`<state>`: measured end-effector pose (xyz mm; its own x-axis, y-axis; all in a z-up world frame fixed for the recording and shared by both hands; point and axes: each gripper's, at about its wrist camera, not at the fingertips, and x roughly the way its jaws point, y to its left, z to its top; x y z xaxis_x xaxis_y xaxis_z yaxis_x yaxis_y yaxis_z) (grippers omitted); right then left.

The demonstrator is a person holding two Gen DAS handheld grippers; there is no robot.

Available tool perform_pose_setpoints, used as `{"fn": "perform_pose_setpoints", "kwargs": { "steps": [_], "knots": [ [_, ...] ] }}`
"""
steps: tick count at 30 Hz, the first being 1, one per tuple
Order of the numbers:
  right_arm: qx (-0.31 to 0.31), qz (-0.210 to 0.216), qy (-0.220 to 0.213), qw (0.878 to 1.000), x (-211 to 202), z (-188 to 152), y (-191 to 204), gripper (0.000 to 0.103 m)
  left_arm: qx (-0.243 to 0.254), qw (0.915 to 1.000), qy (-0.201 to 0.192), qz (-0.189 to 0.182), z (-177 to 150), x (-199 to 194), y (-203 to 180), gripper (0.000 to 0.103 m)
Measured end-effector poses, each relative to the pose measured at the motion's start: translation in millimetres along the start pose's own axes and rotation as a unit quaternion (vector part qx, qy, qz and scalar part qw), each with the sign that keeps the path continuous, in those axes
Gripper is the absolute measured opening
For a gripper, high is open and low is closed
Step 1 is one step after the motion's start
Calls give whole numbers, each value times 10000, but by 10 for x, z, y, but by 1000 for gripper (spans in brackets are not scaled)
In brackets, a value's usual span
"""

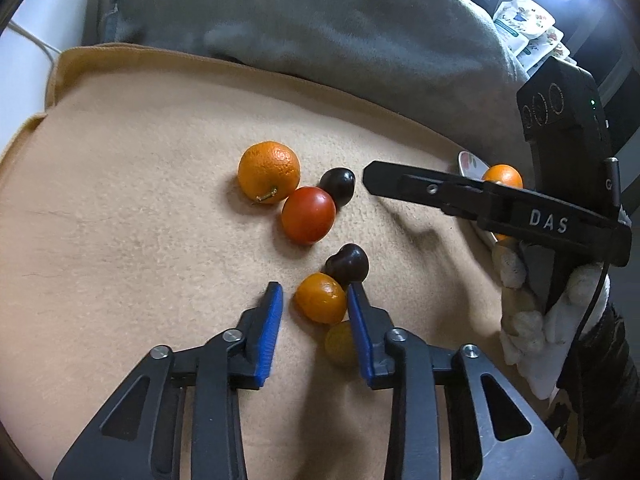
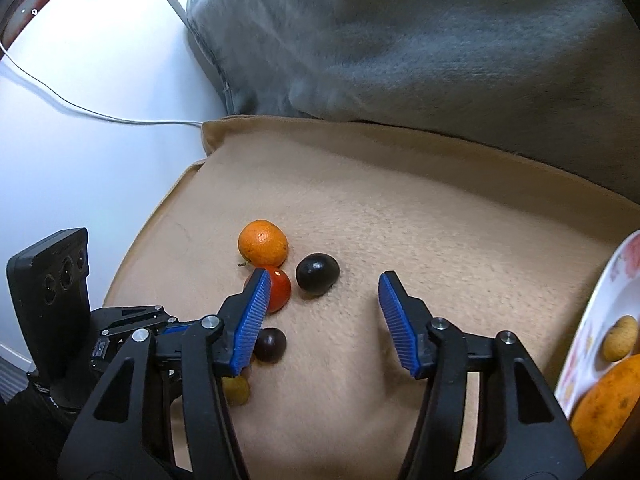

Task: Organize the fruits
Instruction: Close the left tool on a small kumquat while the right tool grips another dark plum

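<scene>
On the tan cloth (image 1: 140,208) lie a big orange (image 1: 269,172) (image 2: 263,242), a red fruit (image 1: 308,215) (image 2: 280,286), two dark plums (image 1: 339,185) (image 1: 347,264), a small orange fruit (image 1: 320,303) and a yellow one (image 1: 339,344). My left gripper (image 1: 316,286) is shut on the small orange fruit near the fingertips, with the nearer plum touching that fruit. My right gripper (image 2: 324,274) (image 1: 372,179) stands open with nothing gripped. The farther plum (image 2: 318,278) lies just beyond its tips, and its left pad (image 2: 252,316) overlaps the red fruit.
A patterned plate (image 2: 600,300) (image 1: 470,162) at the right edge holds a large orange fruit (image 2: 608,400) and a small yellowish one (image 2: 620,338). A grey blanket (image 1: 320,20) rises behind the cloth. A white cable (image 2: 80,108) runs on the left. A gloved hand (image 1: 520,280) holds the right gripper.
</scene>
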<state>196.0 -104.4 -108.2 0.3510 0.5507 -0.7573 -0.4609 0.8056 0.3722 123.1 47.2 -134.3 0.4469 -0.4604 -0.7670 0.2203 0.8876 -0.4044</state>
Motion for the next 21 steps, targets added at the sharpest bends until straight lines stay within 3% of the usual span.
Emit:
{"fn": "perform_pose_setpoints", "kwargs": {
  "steps": [21],
  "knots": [
    [-42,-42,127,9999,227,20,38,39,-95,9999,-77,-18,3,-75,51,22]
  ]
}}
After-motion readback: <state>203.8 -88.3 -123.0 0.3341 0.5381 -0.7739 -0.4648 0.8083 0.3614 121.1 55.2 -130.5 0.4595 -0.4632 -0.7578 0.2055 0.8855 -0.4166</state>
